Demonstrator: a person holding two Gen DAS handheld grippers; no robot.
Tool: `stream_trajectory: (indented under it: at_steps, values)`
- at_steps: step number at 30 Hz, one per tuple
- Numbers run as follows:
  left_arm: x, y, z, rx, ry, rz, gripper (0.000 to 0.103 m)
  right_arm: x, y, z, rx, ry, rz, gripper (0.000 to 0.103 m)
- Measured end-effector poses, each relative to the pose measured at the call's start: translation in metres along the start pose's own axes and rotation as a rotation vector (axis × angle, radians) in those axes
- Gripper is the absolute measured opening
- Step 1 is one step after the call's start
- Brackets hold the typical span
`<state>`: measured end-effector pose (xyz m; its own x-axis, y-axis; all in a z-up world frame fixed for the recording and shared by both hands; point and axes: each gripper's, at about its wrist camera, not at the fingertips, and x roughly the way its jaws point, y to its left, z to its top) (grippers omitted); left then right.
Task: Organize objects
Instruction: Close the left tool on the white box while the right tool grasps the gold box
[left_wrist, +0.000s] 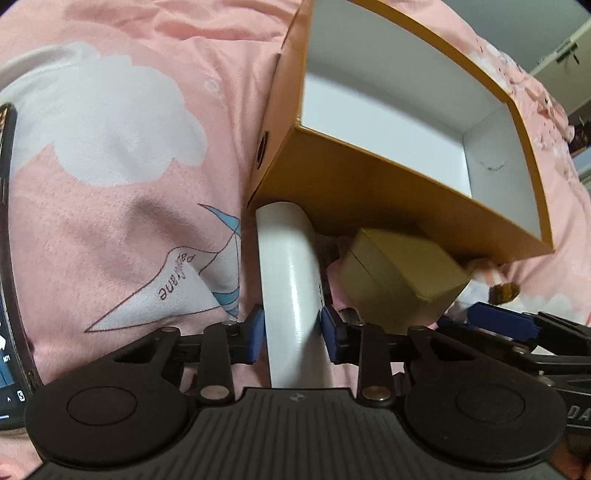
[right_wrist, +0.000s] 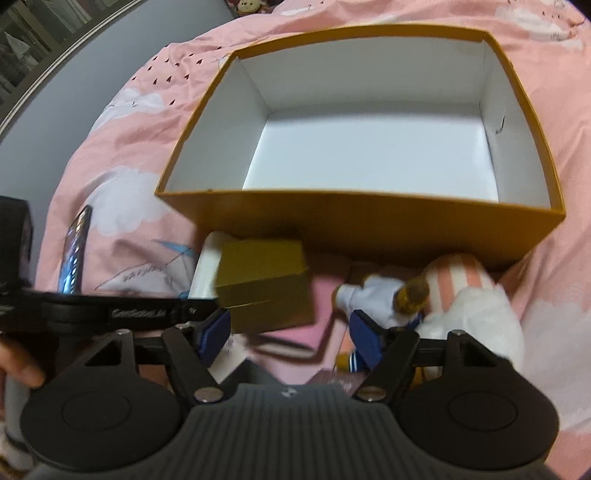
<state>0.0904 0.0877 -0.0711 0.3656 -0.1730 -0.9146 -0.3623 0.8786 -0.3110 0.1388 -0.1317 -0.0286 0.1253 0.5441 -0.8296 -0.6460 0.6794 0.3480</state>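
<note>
Tube (left_wrist: 291, 280) and small box (left_wrist: 399, 273) lie before open box (left_wrist: 369, 184).

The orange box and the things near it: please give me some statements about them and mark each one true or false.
1. The orange box has nothing inside it. True.
2. The left tool is closed on a white tube. True.
3. The right tool is gripping the small gold box. False: its jaws stand open and press on nothing.
4. The small doll lies inside the orange box. False: it lies on the pink bedcover in front of the box.
</note>
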Motion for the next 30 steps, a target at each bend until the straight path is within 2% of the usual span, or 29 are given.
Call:
stream_trajectory:
  at_steps: [4,8,9,13,16,19,20,23,30]
  values:
    - [-0.006,0.007,-0.010,-0.007,0.002,-0.004,0.035,0.005,0.015,0.005,-0.048,-0.011,-0.004,0.083]
    - [-0.001,0.005,-0.003,-0.014,0.011,-0.012,0.035,0.012,0.025,0.012,-0.118,-0.044,-0.041,0.081]
    - [0.000,0.006,-0.003,-0.011,0.008,-0.012,0.035,0.015,0.023,0.014,-0.110,-0.037,-0.041,0.080]
    - [-0.006,0.011,-0.010,0.017,-0.004,-0.021,0.035,0.021,0.017,0.019,-0.009,-0.003,0.061,0.076]
    - [-0.009,0.009,-0.017,0.075,-0.028,-0.023,0.035,0.024,0.022,0.023,0.000,-0.021,0.005,0.078]
    - [-0.012,0.011,-0.019,0.083,-0.035,-0.030,0.035,0.032,0.029,0.025,0.004,-0.001,0.036,0.079]
    - [-0.014,0.013,-0.019,0.079,-0.031,-0.034,0.035,0.035,0.032,0.025,-0.002,0.009,0.036,0.082]
    - [-0.014,0.013,-0.020,0.084,-0.025,-0.034,0.035,0.043,0.040,0.024,-0.036,0.020,-0.002,0.084]
    - [-0.007,0.007,-0.020,0.094,-0.025,-0.023,0.036,0.052,0.032,0.021,0.003,0.046,-0.030,0.073]
